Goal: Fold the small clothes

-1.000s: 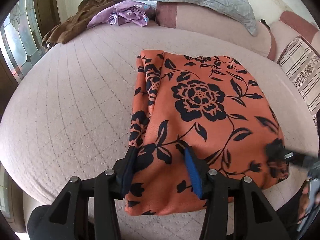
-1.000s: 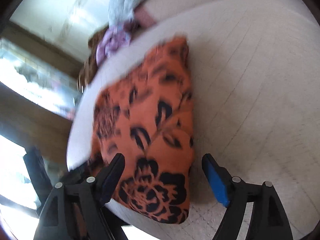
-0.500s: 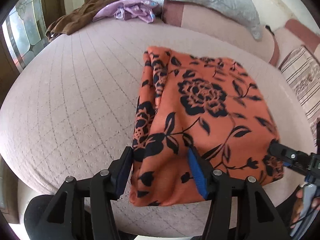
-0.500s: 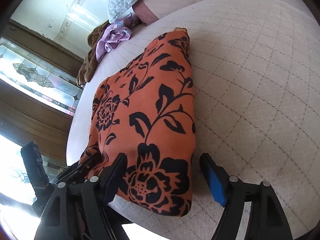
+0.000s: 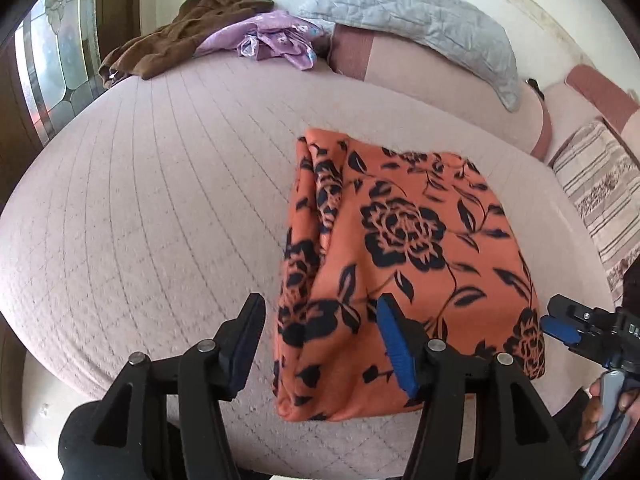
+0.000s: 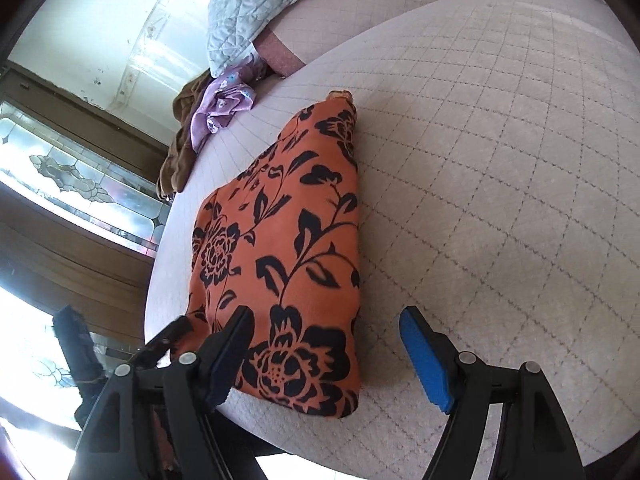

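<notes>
The left gripper stands wide open and holds nothing. Its two fingers straddle the near left corner of the cloth: the left finger sits over bare bed just left of the folded edge, and the blue-padded right finger lies over the orange fabric. Whether either pad touches the cloth cannot be told.

The right gripper is also wide open and empty. In its own view the dark left finger is over the near corner of the cloth, while the blue right finger is over the quilted cover, clear of the fabric's right edge. From the left view the right gripper shows at the far right, its tips just beside the cloth's near right corner — a hand grips its handle below.

The cloth is orange with black flowers and leaves, folded into a rough rectangle. It lies flat on the bed, near the front edge and to the right of the middle; its left side shows several stacked folds.

At the far left of the bed lie a brown garment and, touching it on the right, a purple one. Behind them a grey quilt drapes over a pink bolster — and a striped pillow rests at the far right. A stained-glass window fills the left wall.
</notes>
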`<state>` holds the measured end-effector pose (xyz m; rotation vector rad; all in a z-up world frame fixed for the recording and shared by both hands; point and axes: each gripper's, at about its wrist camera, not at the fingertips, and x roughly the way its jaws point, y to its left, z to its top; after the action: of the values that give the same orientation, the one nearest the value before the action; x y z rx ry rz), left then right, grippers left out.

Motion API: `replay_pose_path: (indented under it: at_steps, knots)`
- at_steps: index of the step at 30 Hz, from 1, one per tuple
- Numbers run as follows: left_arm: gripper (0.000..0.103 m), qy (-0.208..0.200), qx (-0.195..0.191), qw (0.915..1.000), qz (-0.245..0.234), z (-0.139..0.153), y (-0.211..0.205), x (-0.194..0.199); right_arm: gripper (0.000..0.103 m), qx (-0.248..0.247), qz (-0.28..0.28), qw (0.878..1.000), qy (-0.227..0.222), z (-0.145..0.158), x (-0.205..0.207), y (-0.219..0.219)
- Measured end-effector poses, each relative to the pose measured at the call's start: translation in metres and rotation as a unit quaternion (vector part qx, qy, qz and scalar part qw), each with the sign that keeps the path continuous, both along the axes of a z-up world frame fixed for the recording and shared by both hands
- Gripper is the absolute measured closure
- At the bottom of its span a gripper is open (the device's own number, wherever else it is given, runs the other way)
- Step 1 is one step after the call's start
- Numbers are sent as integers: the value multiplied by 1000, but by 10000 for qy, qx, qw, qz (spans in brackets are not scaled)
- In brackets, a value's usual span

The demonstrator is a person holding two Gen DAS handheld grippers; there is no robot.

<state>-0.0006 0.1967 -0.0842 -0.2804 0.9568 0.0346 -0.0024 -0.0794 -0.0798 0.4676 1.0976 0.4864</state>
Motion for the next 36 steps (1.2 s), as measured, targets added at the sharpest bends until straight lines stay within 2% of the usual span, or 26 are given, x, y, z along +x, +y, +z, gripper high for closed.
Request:
replay_pose_path:
  at_steps: [4, 9, 13, 24, 29, 31, 32, 34, 35, 36]
  knots:
    - [44, 184, 195, 9996, -47, -5, 5, 10, 25, 7, -63, 10000, 11, 4, 16, 2]
    - [43, 169, 230, 9996, -11, 0, 5, 15, 25, -49, -59, 10000, 46, 3, 27, 7]
    - [39, 169, 256, 9995, -46, 1, 4, 20, 25, -164, -14, 9998, 145, -2, 35, 13]
    - [38, 209, 134, 9997, -21, 0, 14, 36, 22, -145, 158, 9996, 184, -2, 58, 33]
    - [35, 104, -129, 9998, -55, 5, 18, 37, 22, -144, 137, 9996, 217, -5, 68, 35]
    - [23, 32, -239, 9997, -94, 4, 20, 40, 22, -111, 146, 9996, 217, -6, 73, 37]
    - [21, 37, -303, 9995, -119, -1, 21, 43, 22, -96, 166, 9996, 223, -7, 76, 39]
    - [21, 299, -541, 9979, -197, -23, 26, 53, 22, -81, 247, 9993, 274, -12, 82, 45]
    - [21, 524, -644, 9964, -187, -33, 28, 57, 22, -26, 329, 9988, 368, -19, 86, 49]
    - [21, 582, -805, 9950, -138, -42, 30, 57, 22, 21, 422, 9975, 558, -28, 91, 54]
